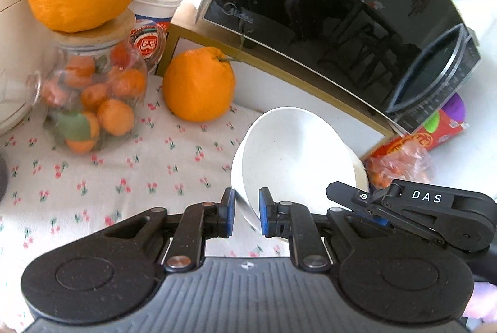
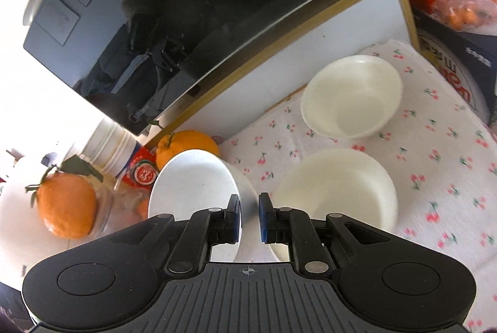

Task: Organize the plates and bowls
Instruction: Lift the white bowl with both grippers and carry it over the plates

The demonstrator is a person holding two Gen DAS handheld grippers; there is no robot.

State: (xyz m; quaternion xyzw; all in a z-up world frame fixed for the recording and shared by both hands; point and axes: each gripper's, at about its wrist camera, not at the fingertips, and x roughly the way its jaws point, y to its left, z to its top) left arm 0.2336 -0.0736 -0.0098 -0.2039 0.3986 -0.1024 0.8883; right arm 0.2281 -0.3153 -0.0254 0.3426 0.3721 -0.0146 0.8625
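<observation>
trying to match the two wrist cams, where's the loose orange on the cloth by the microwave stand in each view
Left wrist: the orange sits left of centre on the cherry-print cloth, right of the glass jar.
Right wrist: the orange peeks out lower left, behind the held bowl.
Shared landmark: the black microwave door.

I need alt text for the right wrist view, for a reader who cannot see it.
The right gripper holds a tilted white bowl by its rim, jaws shut on the wall. Two more cream bowls, near and far, sit on a cherry-print cloth, with an orange on a jar at left.
</observation>
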